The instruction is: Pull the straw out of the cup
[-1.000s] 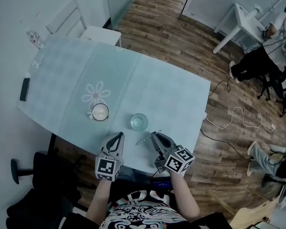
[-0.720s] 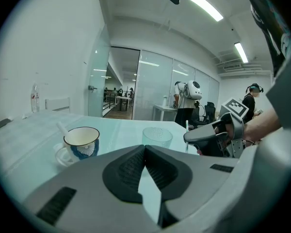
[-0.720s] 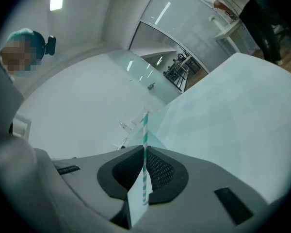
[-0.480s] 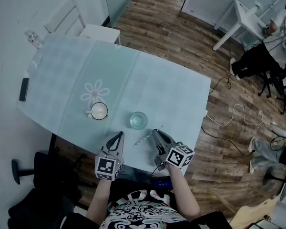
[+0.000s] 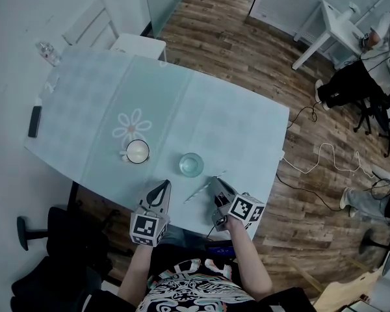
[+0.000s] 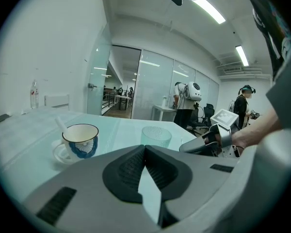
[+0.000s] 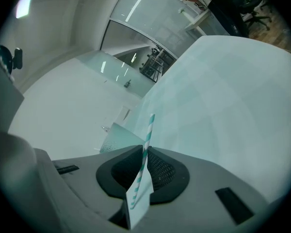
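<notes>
A clear glass cup (image 5: 191,165) stands on the pale table (image 5: 227,122), near its front edge, with no straw in it. The teal-and-white striped straw (image 5: 196,193) hangs slantwise just in front of the cup, with my right gripper (image 5: 216,182) shut on it. In the right gripper view the straw (image 7: 148,130) sticks up between the closed jaws of the right gripper (image 7: 142,154), and the cup (image 7: 113,139) shows behind them at the left. My left gripper (image 5: 164,185) is shut and empty, short of the cup (image 6: 156,136).
A white mug (image 5: 137,151) with a blue pattern stands left of the cup, on a flower print. A dark phone (image 5: 34,121) and a small bottle (image 5: 47,52) lie at the table's far left. A white chair (image 5: 110,31) stands behind; a person (image 5: 354,80) sits at the far right.
My right gripper has turned a little and shifted slightly right, with the straw still in it. The left gripper, the cup and the mug have not moved.
</notes>
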A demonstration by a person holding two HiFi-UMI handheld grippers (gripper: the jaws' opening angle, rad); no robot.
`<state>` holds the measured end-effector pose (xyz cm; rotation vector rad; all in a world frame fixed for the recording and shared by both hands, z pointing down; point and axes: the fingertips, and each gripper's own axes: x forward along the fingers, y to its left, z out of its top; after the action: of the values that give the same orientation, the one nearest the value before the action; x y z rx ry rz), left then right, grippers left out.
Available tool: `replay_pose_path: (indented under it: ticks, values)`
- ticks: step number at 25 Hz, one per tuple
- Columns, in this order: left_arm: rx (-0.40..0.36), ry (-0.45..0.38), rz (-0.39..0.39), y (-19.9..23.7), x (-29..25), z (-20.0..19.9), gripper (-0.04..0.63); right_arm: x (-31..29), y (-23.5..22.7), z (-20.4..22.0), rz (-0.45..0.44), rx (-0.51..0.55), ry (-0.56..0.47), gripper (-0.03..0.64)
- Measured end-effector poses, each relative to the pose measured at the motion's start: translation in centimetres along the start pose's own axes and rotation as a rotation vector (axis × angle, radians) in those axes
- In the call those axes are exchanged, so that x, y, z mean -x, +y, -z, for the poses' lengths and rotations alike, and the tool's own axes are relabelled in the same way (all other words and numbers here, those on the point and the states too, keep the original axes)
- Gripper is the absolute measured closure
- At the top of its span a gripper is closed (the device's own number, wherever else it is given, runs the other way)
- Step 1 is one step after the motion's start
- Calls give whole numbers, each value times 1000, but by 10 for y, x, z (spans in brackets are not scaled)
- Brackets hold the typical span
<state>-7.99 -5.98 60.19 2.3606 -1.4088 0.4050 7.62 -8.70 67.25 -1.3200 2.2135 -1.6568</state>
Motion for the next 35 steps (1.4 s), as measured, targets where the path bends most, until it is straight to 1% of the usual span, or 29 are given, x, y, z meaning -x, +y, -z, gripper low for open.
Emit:
replay_pose_path:
  ticks: [4, 8, 12, 22, 25, 27, 28, 31, 33, 35]
  values:
    - [1, -2, -12, 2, 1, -2, 588, -3, -1, 2, 8, -39, 11, 561]
    - [4, -3, -24, 5, 3, -1, 588, -5, -4, 4, 24, -51, 13, 560]
    - [15, -4, -36, 6, 5, 0, 588, -6, -3, 3, 29, -57, 8, 541]
    - [5, -3, -26, 0, 0, -4, 588, -3, -9, -2, 35, -70, -22, 538]
    - [-4, 1, -24, -2, 0, -6, 588, 0, -7, -5, 29, -46, -35, 538]
    - [-10, 5, -26, -2, 1, -7, 588, 2, -2, -8, 16, -14, -49, 559]
    - [-13, 4, -25, -2, 1, -8, 588, 3, 2, -10, 1, 1, -57, 589]
    - [-27, 0, -23, -1, 2, -15, 588, 3, 18, -14, -52, 37, -69, 591]
    - [-35, -5, -24, 1, 4, -21, 588, 5, 26, -13, -59, 84, -66, 591]
    - [-48, -14, -23, 0, 5, -28, 588, 9, 36, -15, -56, 159, -75, 591]
